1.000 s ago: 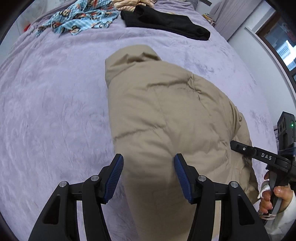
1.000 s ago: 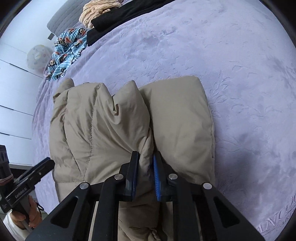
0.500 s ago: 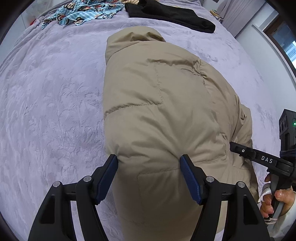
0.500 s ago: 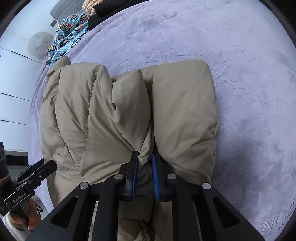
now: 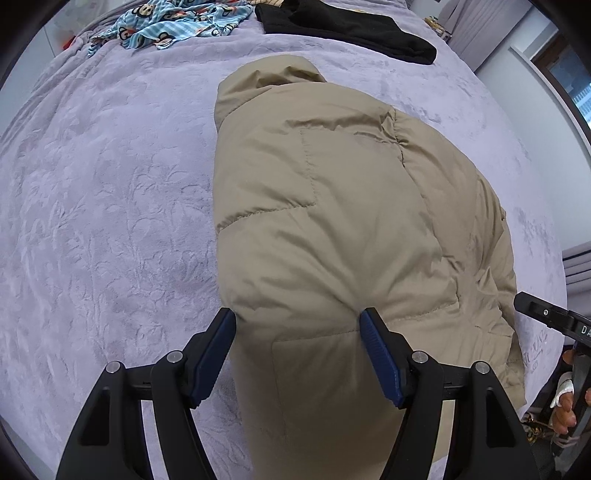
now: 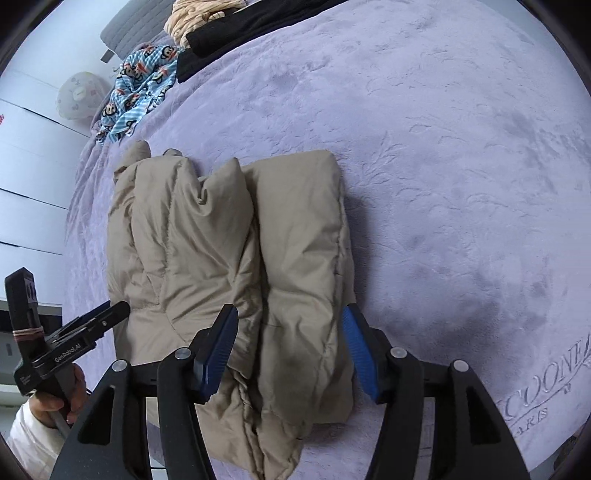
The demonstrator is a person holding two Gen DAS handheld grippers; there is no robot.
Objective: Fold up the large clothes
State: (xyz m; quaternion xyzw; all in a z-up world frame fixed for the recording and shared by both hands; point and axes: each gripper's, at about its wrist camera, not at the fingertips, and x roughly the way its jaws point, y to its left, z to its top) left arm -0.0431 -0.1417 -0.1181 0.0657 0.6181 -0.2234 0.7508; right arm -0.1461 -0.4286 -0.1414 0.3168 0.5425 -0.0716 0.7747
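A tan puffy jacket [image 5: 332,229] lies folded into a thick bundle on the purple bed cover [image 5: 103,206]. It also shows in the right wrist view [image 6: 229,266] as several padded folds. My left gripper [image 5: 297,321] is open, its jaws either side of the jacket's near end, holding nothing. My right gripper [image 6: 290,317] is open just above the jacket's near right fold, also empty. Each gripper shows at the edge of the other's view: the right one [image 5: 546,317], the left one [image 6: 88,325].
At the far end of the bed lie a blue monkey-print garment [image 5: 166,22], a black garment [image 5: 351,29] and a beige cloth [image 6: 199,18]. A white wall with a round fan [image 6: 79,94] stands to the left of the bed.
My right gripper has opened and let go of the jacket fold it was pinching. The jacket has settled flatter on the bed. My left gripper has stayed open and moved little.
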